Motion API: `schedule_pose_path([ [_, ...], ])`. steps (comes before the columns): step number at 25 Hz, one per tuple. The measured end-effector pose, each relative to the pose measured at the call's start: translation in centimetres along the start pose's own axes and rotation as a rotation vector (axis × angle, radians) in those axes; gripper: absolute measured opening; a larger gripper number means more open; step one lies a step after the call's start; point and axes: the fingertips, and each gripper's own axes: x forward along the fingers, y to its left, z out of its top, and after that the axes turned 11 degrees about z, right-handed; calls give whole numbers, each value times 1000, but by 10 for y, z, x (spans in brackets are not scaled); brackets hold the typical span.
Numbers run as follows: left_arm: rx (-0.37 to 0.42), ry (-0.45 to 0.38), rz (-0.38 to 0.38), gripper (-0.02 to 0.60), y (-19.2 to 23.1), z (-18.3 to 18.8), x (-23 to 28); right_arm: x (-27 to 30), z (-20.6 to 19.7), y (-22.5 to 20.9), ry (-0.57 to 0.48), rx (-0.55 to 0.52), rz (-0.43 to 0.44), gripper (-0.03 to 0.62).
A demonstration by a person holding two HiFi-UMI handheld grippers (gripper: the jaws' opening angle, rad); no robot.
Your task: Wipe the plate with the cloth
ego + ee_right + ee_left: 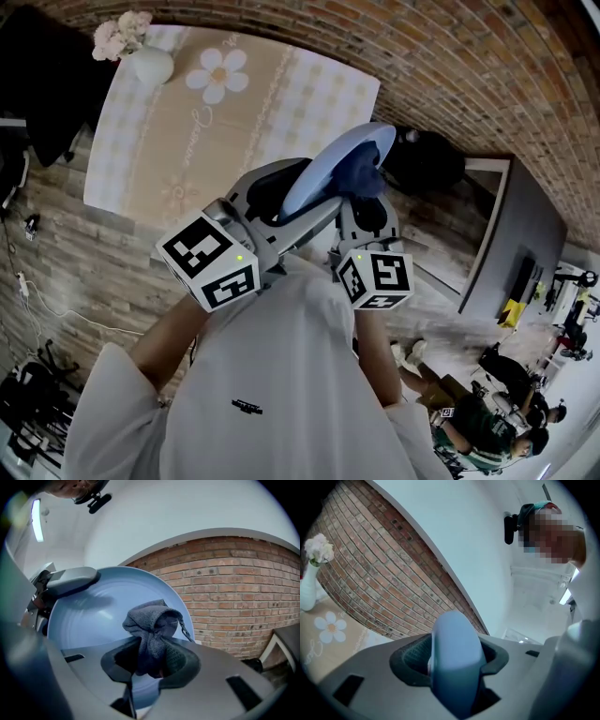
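A light blue plate (333,164) is held up on edge in the air, in front of the person's chest. My left gripper (291,211) is shut on its rim, and the plate's edge (454,663) fills the jaws in the left gripper view. My right gripper (367,195) is shut on a bunched dark grey-blue cloth (361,173). In the right gripper view the cloth (154,630) presses against the plate's inner face (98,616), while the left gripper's jaw (70,579) grips the far rim.
A table with a beige daisy-print cloth (225,131) lies ahead below, with a white vase of pale flowers (141,52) at its far left corner. Brick floor surrounds it. A grey desk (525,244) stands to the right, with people beyond it.
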Motion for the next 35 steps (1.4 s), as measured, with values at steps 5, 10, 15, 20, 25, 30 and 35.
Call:
schedule_pose_path([
  [5, -23, -31, 54, 242, 20, 8, -5, -1, -11, -15, 37, 31, -53, 121],
  [10, 19, -57, 140, 242, 46, 18, -12, -9, -4, -21, 1, 49, -59, 121],
  [15, 76, -69, 195, 242, 60, 24, -20, -19, 9, -29, -51, 51, -82, 121],
  [20, 181, -84, 265, 242, 71, 28, -27, -30, 24, -34, -107, 27, -87, 121],
  [25, 218, -98, 308, 242, 75, 25, -30, -47, 29, -48, -154, 33, -119, 121],
  [30, 265, -80, 329, 242, 79, 15, -34, -51, 20, -47, -130, 12, -129, 121],
  [35, 270, -60, 349, 242, 84, 6, -37, -54, 10, -49, -113, 21, -137, 120],
])
